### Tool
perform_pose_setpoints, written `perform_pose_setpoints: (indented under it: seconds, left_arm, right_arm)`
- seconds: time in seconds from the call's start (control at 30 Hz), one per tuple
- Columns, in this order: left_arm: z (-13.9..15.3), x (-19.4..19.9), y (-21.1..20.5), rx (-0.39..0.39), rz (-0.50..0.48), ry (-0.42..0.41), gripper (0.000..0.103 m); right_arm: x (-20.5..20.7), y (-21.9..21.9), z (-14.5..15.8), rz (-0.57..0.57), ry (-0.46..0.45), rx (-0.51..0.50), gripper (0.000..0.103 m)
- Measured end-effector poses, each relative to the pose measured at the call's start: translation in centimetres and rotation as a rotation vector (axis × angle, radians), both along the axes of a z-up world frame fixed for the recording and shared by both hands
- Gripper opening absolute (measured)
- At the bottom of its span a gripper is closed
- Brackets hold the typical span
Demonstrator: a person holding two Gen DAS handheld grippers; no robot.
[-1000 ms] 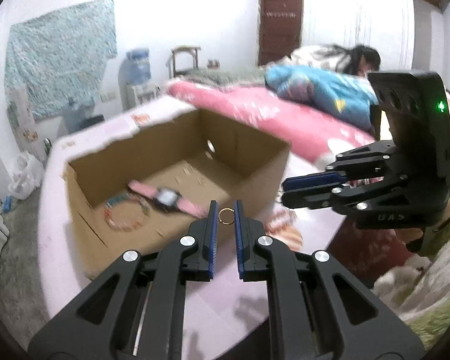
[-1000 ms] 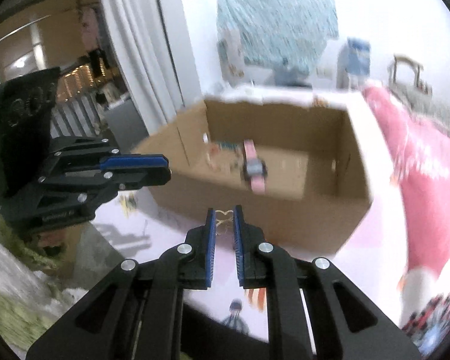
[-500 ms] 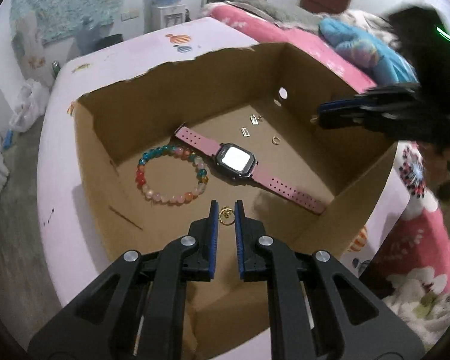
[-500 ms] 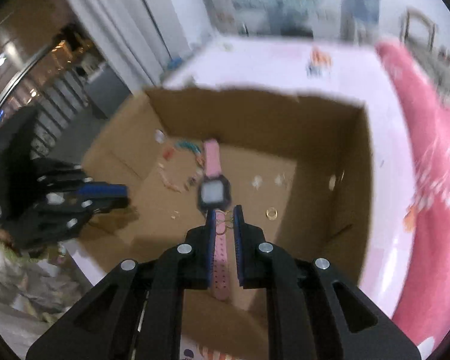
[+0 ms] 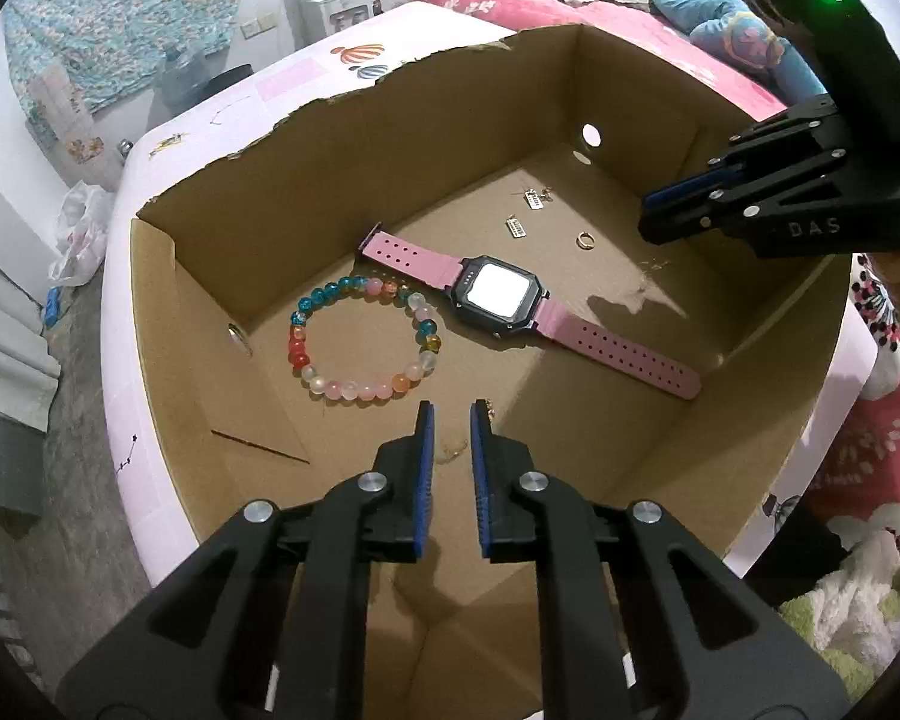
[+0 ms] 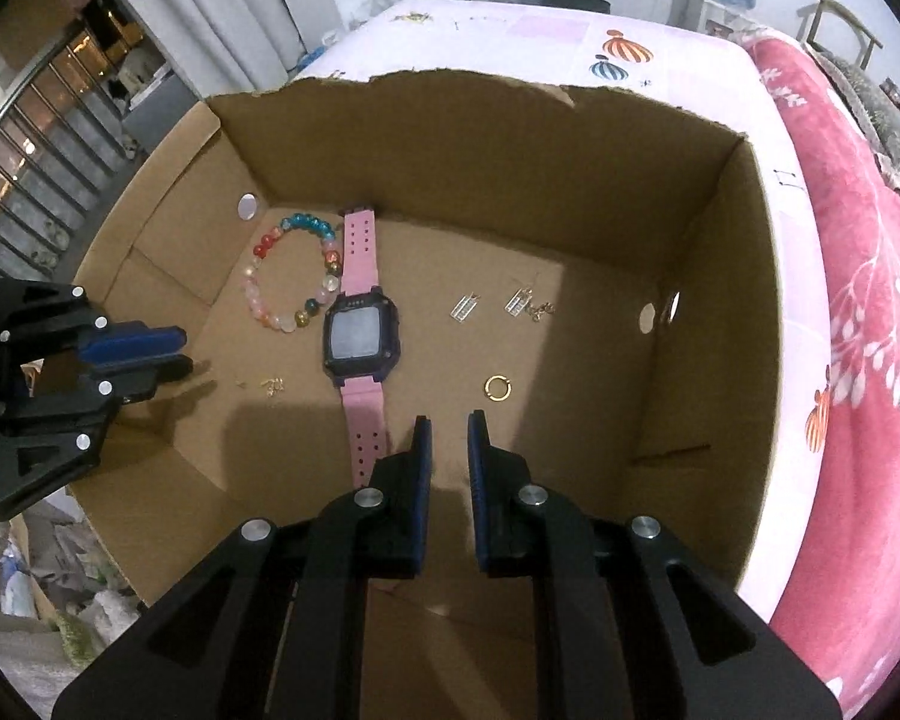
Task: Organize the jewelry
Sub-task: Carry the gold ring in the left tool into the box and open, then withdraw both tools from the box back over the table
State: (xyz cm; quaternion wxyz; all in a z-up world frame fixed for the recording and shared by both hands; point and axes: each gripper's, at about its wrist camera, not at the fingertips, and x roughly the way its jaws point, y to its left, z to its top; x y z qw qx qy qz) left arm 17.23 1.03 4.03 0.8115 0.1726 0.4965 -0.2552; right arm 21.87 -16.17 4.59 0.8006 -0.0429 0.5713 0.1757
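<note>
Inspector: Condition of the tongs, please.

Operator: I am holding both over the open cardboard box [image 5: 168, 312], pointing steeply down into it. My left gripper [image 5: 450, 414] is showing a narrow gap between its blue pads, and nothing is sitting clamped there. My right gripper [image 6: 448, 423] is standing likewise, slightly apart and carrying nothing.

Inspector: Where is the jewelry lying?

Operator: All of it is resting on the box floor. The pink-strapped watch [image 5: 501, 294] is lying face up near the middle. The beaded bracelet [image 5: 354, 390] is lying just beside it, touching the strap's far end. Two clear rectangular earrings [image 6: 465, 306] are lying close together on the watch's other side, and a gold ring [image 6: 488, 388] is sitting alone, nearer my right pads.

Inspector: Anything under the left tongs?

Operator: A small gold piece [image 6: 273, 384] is lying on the cardboard just beside their tips; I cannot tell what kind it is.

Inspector: And the box itself?

Operator: It is sitting on a pale pink printed sheet [image 6: 510, 30].
</note>
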Motion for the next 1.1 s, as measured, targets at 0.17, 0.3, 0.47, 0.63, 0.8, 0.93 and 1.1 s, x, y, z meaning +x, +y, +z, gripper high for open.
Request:
perform_pose_setpoints:
  seconds: [0.17, 0.3, 0.47, 0.63, 0.8, 0.93, 1.1]
  left_arm:
    - [0.1, 0.1, -0.1, -0.005, 0.002, -0.011, 0.022]
    - [0.3, 0.1, -0.2, -0.008, 0.003, -0.019, 0.026]
    - [0.7, 0.1, 0.1, -0.046, 0.006, -0.018, 0.034]
    - [1.7, -0.3, 0.5, -0.095, 0.022, -0.052, 0.046]
    - [3.7, -1.8, 1.9, -0.179, 0.040, -0.127, 0.051]
    - [5.6, -3.9, 3.3, -0.250, 0.060, -0.177, 0.058]
    - [8.2, -9.0, 4.7, -0.398, 0.017, -0.235, 0.071]
  right_arm:
    - [0.2, -0.6, 0.5, -0.016, -0.016, 0.016, 0.014]
    - [0.0, -0.8, 1.2, -0.021, -0.038, 0.032, 0.022]
    - [-0.1, -1.1, 2.2, -0.023, -0.064, 0.054, 0.034]
    - [-0.5, -1.5, 3.3, -0.036, -0.103, 0.086, 0.045]
    - [-1.9, -3.0, 5.2, -0.052, -0.163, 0.151, 0.046]
    - [-4.3, -4.6, 7.1, -0.080, -0.217, 0.228, 0.046]
    - [-10.0, -5.9, 9.7, -0.064, -0.332, 0.308, 0.049]
